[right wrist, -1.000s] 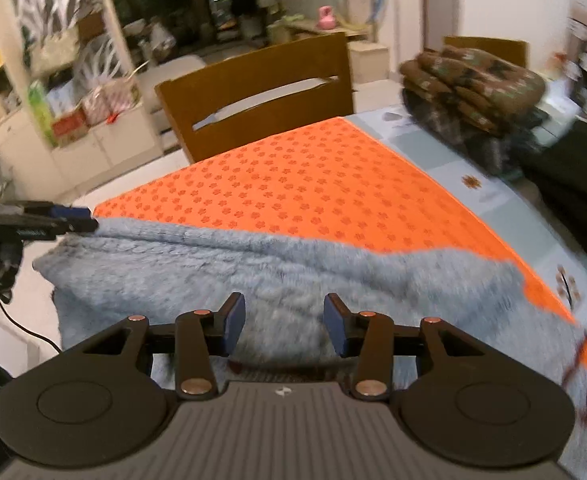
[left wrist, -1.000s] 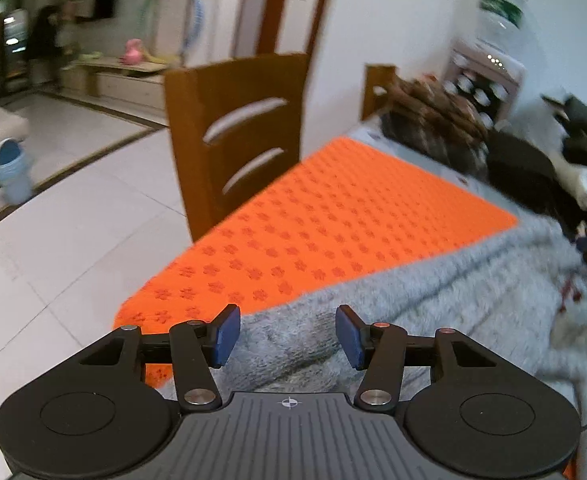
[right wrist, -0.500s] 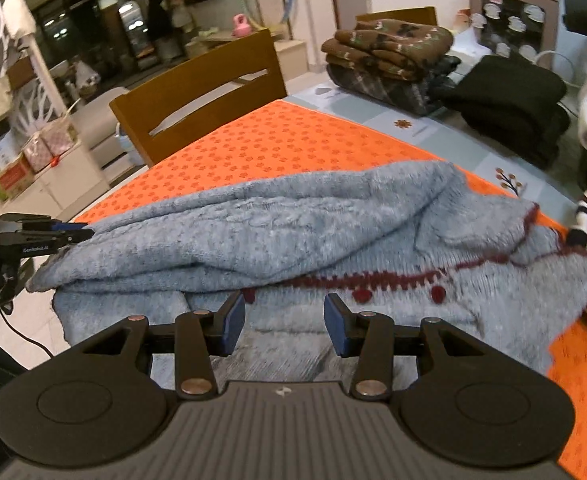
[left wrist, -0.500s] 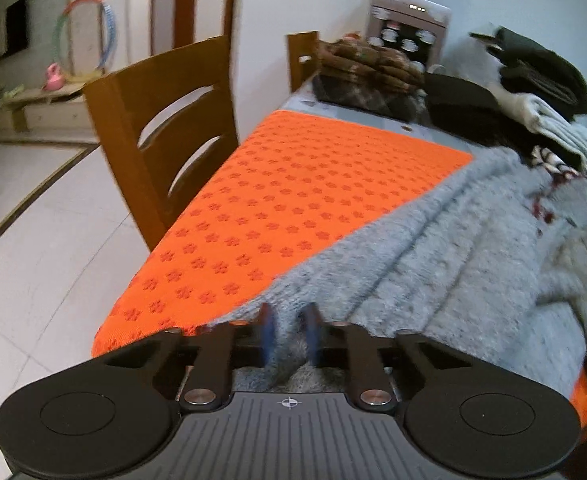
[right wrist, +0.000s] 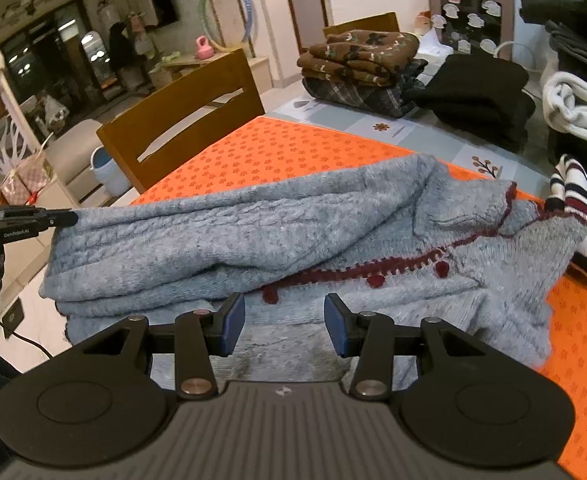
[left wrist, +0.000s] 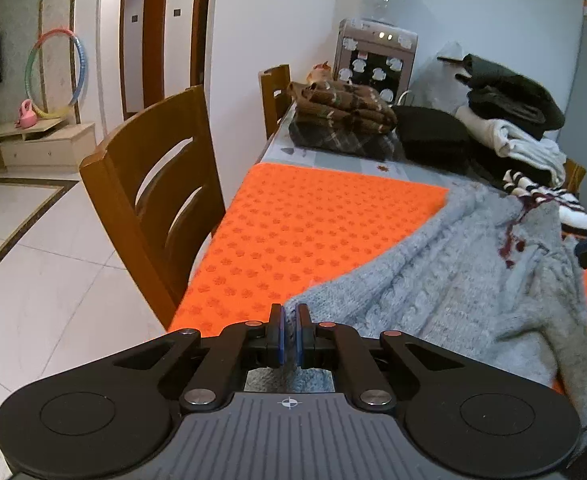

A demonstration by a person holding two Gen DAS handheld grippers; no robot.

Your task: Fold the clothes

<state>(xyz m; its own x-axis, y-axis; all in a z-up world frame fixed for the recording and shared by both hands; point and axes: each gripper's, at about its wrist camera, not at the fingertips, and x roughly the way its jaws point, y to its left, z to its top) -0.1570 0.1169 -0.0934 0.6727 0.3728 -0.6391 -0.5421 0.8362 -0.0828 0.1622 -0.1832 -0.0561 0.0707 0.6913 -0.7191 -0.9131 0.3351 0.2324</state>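
Pinching a corner of the grey knitted cardigan (left wrist: 473,276), the left gripper (left wrist: 289,332) has its blue pads pressed together on the fabric, and the garment stretches away ahead and to its right over the orange mat (left wrist: 317,224). The right gripper (right wrist: 284,322) hangs just above the cardigan's near edge with its jaws parted, nothing clamped. Folded clothes (right wrist: 357,64) are stacked well beyond both grippers.

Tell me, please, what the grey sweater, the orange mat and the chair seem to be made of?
Grey sweater: fuzzy knit, probably wool or acrylic, with cable ribs and dark red trim. Orange mat: looks like matte fabric or foam, printed with small paw marks. Chair: wood, brown with a slight sheen.
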